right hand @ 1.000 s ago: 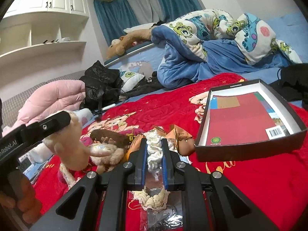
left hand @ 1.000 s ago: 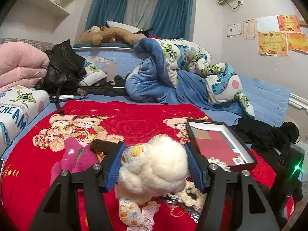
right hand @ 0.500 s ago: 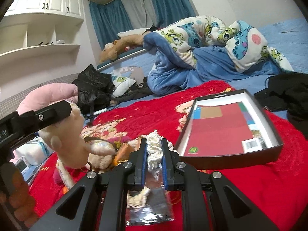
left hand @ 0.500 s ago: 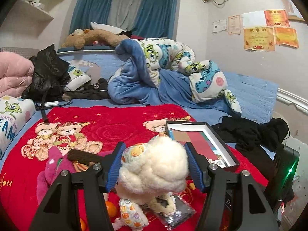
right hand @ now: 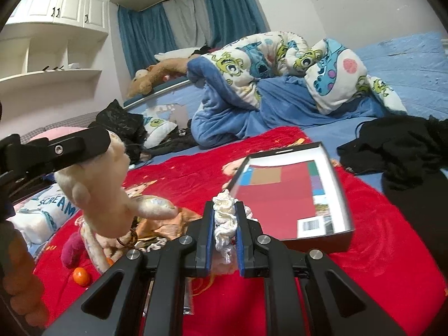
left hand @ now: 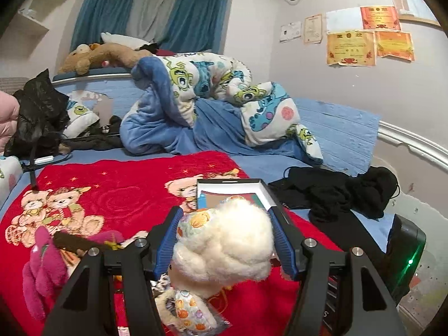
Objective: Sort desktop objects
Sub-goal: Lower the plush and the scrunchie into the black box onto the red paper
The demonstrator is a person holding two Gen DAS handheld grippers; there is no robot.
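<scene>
A fluffy cream plush doll [left hand: 224, 240] is being gripped by the left gripper [left hand: 225, 240] above the red fleece blanket [left hand: 126, 184]; a knotted white crochet piece [right hand: 225, 218] is being pinched by the right gripper [right hand: 224, 221] beside the rectangular black-rimmed box [right hand: 333, 184].

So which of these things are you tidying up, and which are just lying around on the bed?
Part of the job:
- fluffy white plush toy, held in the left gripper
- white lace trim, pinched in the right gripper
- open black box
- pink plush and small orange ball on the red blanket

Just lying about:
- cartoon quilt
- black clothes
- brown teddy
</scene>
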